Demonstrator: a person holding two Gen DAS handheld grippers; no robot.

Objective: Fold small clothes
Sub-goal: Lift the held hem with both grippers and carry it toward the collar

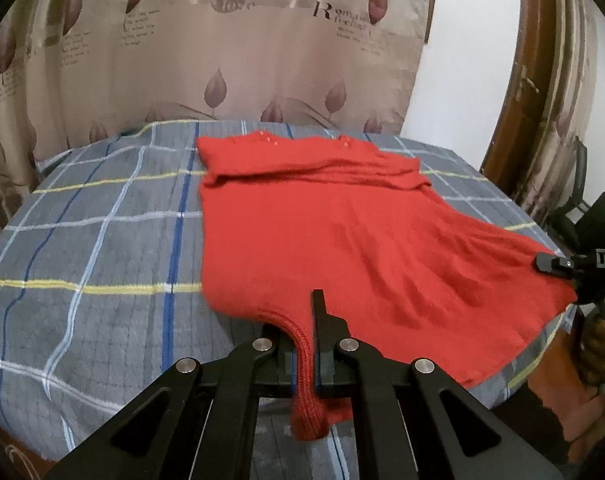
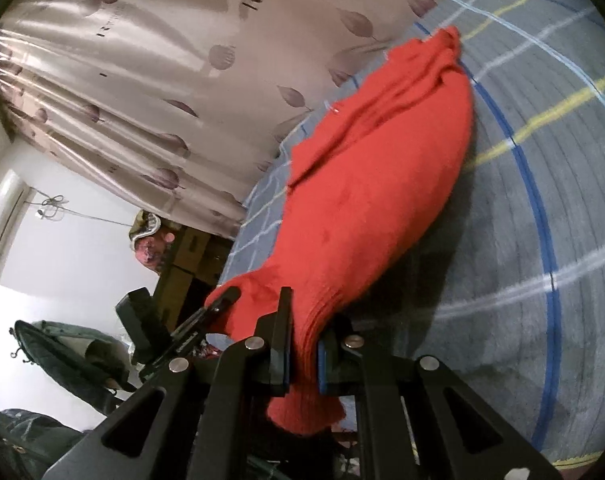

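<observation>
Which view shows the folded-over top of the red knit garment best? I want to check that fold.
The left wrist view: the red knit garment lies spread on the plaid cloth, its top edge folded over at the far end. The right wrist view shows the garment edge-on and blurred, bunched in the right gripper, its far end crumpled.

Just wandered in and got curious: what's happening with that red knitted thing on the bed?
A person is folding a small red knitted garment on a plaid bedspread, using two hand-held grippers. The left gripper is clamped on the near hem, and the right gripper is clamped on another corner. The far end is already folded over; the near edge is raised off the bed between the two grips.
</observation>
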